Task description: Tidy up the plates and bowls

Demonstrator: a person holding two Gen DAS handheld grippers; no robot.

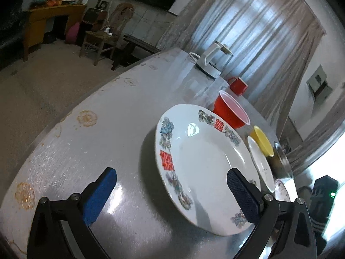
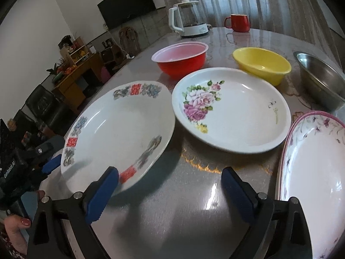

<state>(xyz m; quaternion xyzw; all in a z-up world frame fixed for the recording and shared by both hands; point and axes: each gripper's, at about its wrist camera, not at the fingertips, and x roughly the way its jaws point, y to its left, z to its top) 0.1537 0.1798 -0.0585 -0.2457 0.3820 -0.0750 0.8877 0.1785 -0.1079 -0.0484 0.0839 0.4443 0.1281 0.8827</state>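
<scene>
The left hand-held gripper (image 1: 171,191) hovers low over the grey table (image 1: 120,116), its blue fingers spread wide and empty, one finger overlapping the near rim of the white plate with red characters (image 1: 200,164). That plate lies flat at the left, the rose-patterned white plate (image 2: 231,110) just beside it, then the pink-rimmed plate (image 2: 312,177). The right hand-held gripper (image 2: 169,191) is likewise spread and empty over bare table. Behind stand a red bowl (image 2: 181,59), yellow bowl (image 2: 262,64) and steel bowl (image 2: 319,79).
</scene>
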